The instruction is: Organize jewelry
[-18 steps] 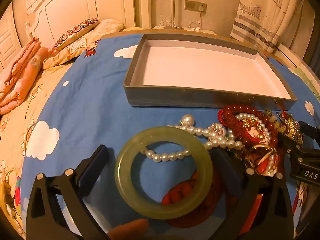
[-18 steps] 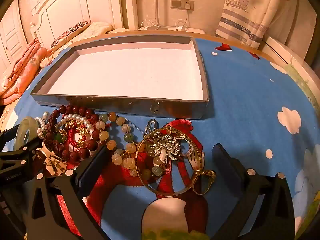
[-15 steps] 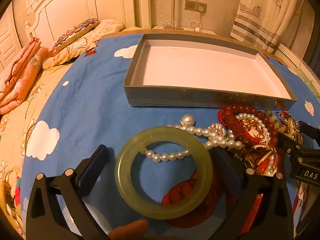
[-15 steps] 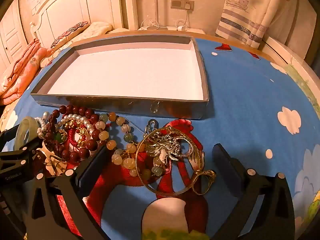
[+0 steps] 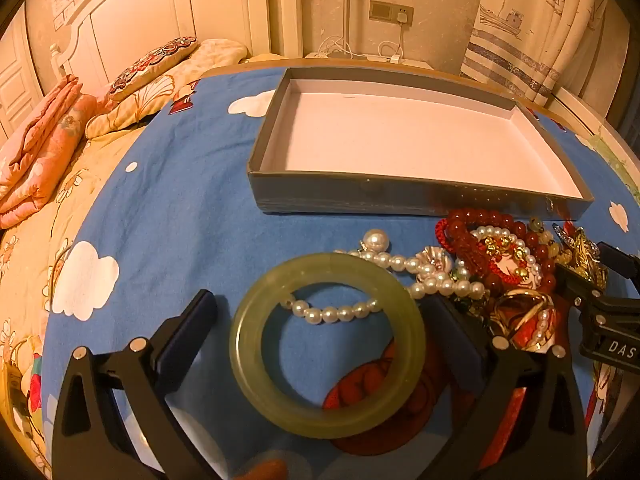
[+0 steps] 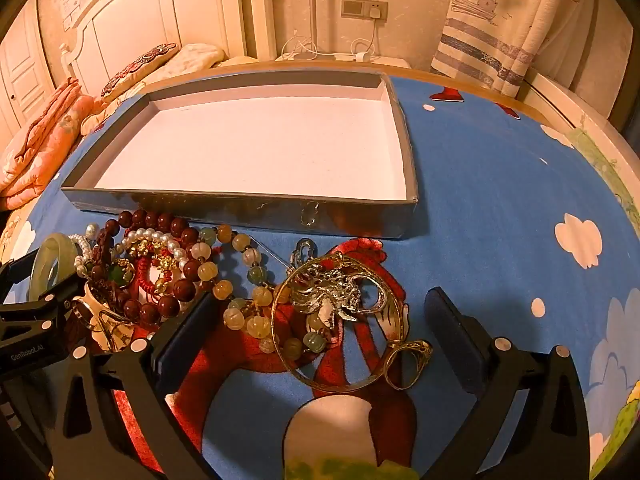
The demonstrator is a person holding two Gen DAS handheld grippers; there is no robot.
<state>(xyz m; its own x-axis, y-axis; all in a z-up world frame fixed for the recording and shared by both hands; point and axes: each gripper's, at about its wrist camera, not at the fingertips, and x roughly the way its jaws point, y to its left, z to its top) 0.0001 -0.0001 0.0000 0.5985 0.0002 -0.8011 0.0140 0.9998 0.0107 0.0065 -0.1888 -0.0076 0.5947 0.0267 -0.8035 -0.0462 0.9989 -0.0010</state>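
A pale green jade bangle lies flat on the blue cloth between the fingers of my open left gripper, with a gap on each side. A pearl strand runs through the bangle toward a heap of red beads. My right gripper stands open around a thin gold hoop bearing a silver dragon pendant, and a small gold ring lies beside it. The empty grey box with a white floor sits just behind the jewelry; the grey box also shows in the right view.
The blue cloud-print cloth covers a round-looking surface. A bed with a pink folded quilt and pillows lies at the left. Striped curtains hang at the back right. Yellow and green carved beads trail beside the gold hoop.
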